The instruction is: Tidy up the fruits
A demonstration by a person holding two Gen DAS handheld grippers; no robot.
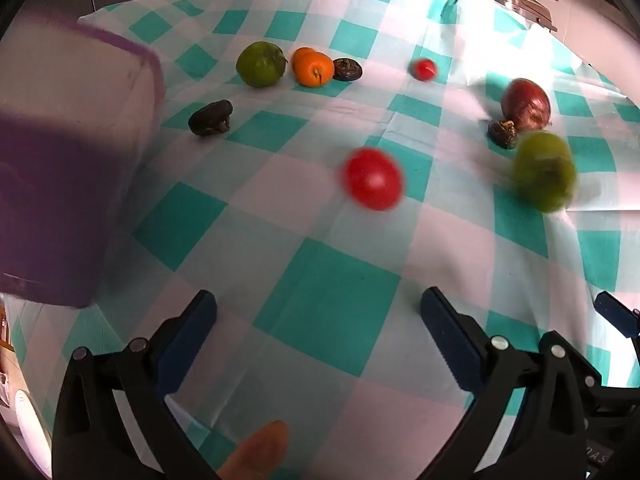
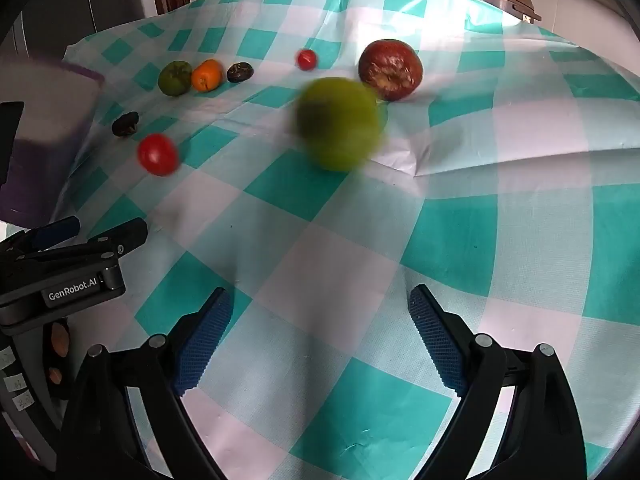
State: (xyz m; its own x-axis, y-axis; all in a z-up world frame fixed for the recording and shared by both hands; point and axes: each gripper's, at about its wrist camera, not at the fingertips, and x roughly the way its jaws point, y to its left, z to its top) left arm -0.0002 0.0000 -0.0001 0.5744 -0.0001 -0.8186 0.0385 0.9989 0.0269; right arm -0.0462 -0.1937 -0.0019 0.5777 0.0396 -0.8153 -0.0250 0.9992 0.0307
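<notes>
While nothing is yet gripped, both the left gripper [image 1: 318, 320] and the right gripper [image 2: 320, 320] are held spread wide above the checked tablecloth [image 2: 500, 240], angled down. Fruits lie scattered mid-table: red tomato [image 1: 374, 179], blurred green fruit [image 2: 338, 124], apple [image 2: 390, 69]. A purple container [image 1: 60, 184] is kept at the left edge, presumably to receive them.

From my left wrist view: container [image 1: 72, 160] at far left on the tablecloth [image 1: 328, 300]. Back row, left to right: lime [image 1: 260, 64], orange [image 1: 313, 67], dried fruit [image 1: 347, 69], small tomato [image 1: 424, 69]. Large tomato [image 1: 373, 179] mid-cloth. At right, apple [image 1: 526, 104] behind the blurred fruit [image 1: 544, 170].
</notes>
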